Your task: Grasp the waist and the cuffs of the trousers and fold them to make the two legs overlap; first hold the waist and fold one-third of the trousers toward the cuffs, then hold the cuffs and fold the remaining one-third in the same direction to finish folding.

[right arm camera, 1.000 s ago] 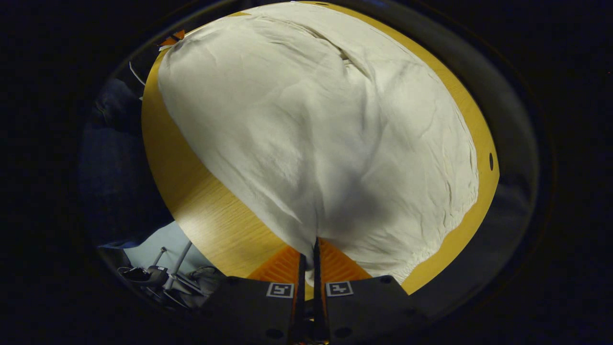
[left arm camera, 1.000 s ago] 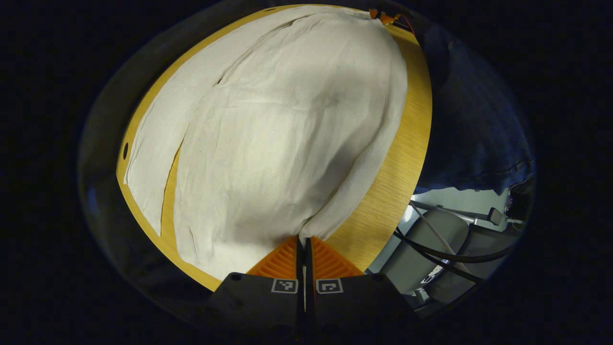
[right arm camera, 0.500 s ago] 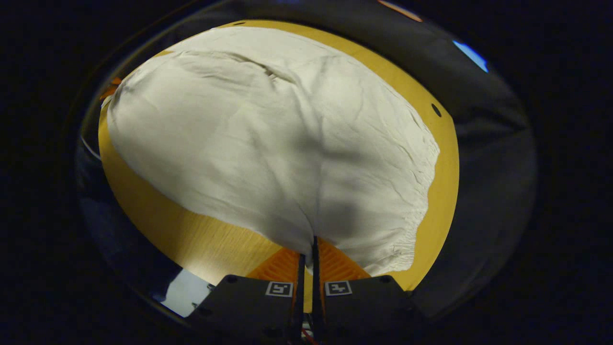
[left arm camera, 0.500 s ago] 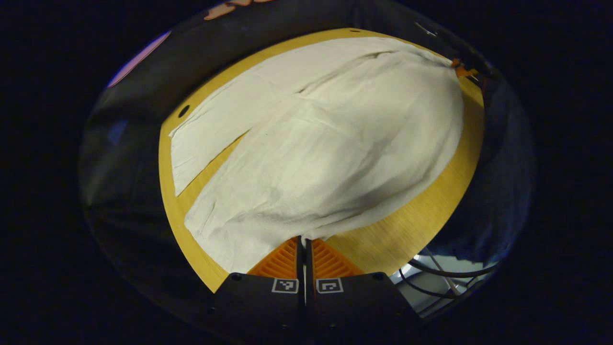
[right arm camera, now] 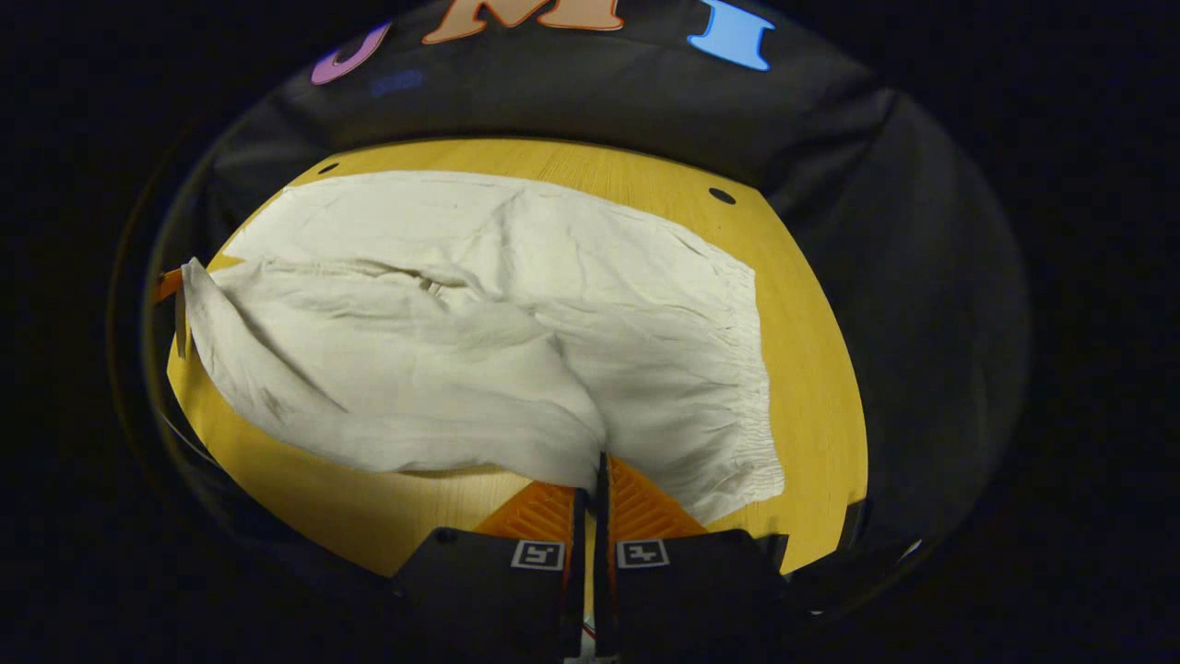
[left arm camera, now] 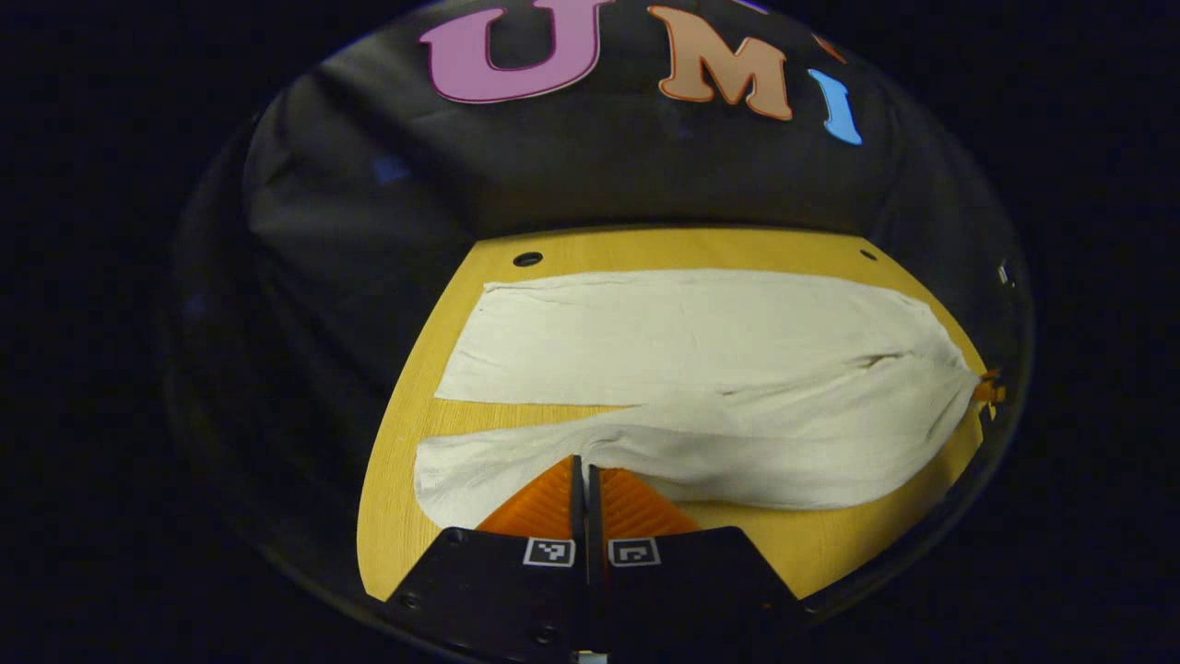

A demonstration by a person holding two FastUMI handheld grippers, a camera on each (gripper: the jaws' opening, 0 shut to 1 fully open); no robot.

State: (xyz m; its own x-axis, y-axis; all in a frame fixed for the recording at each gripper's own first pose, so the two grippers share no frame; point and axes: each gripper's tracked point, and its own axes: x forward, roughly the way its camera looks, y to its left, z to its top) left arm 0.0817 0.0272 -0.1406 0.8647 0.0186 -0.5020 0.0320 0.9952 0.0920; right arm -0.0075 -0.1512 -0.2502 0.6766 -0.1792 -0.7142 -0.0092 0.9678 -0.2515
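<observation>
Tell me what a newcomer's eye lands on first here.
The cream cloth trousers spread across the yellow wooden table, one leg flat at the far side. The left gripper pinches the near leg's edge; the right gripper pinches the edge near the gathered waistband.

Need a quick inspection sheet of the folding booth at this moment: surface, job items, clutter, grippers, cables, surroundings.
Surface: wooden table, round holes near its far edge.
Job's things: pale trousers spread lengthwise; far leg lies flat, near leg pulled along the near edge; elastic waist gathered.
Clutter: nothing seen.
Grippers: left gripper shut on the near leg's edge close to the cuff; right gripper shut on fabric near the waist.
Cables: nothing seen.
Surroundings: black cloth wall behind the table.
</observation>
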